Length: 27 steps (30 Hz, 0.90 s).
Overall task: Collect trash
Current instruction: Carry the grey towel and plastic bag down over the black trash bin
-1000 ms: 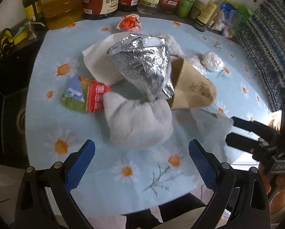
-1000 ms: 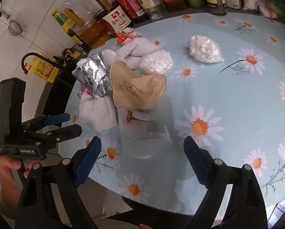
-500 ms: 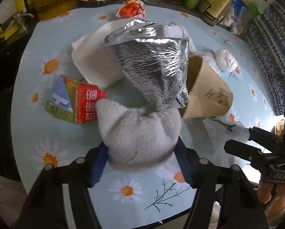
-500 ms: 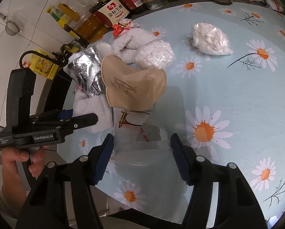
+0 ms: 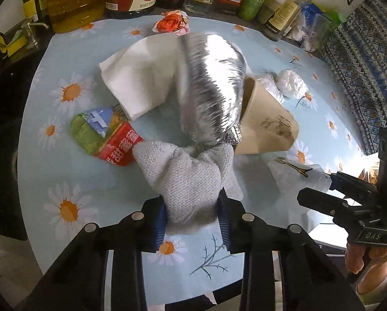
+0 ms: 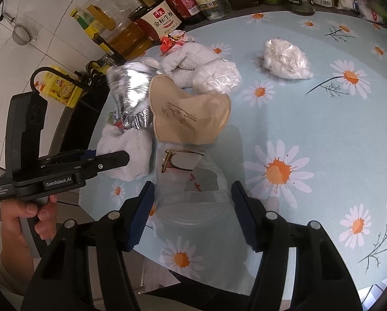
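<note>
Two pieces being taken, rest waiting. Left gripper (image 5: 192, 215) pinching grey knitted cloth bundle (image 5: 191, 176), jaws just closed on it. Right gripper (image 6: 191, 215) half-spread around clear plastic cup (image 6: 191, 186), pads at its sides; squeeze hard to confirm. Ahead of tools, lying uncollected: silver foil bag (image 5: 211, 88), tan paper cup (image 5: 266, 127), white tissue wads (image 6: 284, 59), red-green wrapper (image 5: 105, 134). No bin showing.

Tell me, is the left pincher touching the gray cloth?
Touching. In the left wrist view the left gripper has just closed, and both blue pads press into the sides of the gray cloth, which bunches up between them.
</note>
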### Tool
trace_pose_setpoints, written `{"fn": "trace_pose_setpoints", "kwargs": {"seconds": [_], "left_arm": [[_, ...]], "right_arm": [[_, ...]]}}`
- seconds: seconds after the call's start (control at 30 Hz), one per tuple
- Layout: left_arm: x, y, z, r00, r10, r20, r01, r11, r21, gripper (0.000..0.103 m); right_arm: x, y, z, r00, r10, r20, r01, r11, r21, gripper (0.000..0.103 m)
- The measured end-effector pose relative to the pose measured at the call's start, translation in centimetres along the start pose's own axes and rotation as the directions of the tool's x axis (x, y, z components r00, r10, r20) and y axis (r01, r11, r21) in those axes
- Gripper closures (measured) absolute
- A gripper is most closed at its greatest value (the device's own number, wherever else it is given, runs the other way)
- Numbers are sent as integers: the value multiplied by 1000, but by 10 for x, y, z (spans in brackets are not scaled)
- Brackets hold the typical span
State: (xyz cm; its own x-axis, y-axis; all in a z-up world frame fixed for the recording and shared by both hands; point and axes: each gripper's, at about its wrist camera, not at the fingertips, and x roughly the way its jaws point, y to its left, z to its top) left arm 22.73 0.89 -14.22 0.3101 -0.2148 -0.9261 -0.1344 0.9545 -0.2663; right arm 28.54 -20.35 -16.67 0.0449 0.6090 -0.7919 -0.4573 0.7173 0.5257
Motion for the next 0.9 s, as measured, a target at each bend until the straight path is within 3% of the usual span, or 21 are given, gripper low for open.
{"fn": "trace_pose_setpoints", "kwargs": {"seconds": [0.5, 0.9], "left_arm": [[-26, -3, -31, 999, -18, 35, 18, 1000, -1, 71], [-55, -4, -74, 996, -39, 79, 41, 999, -16, 71]], "right_arm": [[-26, 21, -24, 999, -12, 49, 13, 1000, -24, 42], [-47, 48, -57, 996, -22, 83, 26, 998, -57, 42]]}}
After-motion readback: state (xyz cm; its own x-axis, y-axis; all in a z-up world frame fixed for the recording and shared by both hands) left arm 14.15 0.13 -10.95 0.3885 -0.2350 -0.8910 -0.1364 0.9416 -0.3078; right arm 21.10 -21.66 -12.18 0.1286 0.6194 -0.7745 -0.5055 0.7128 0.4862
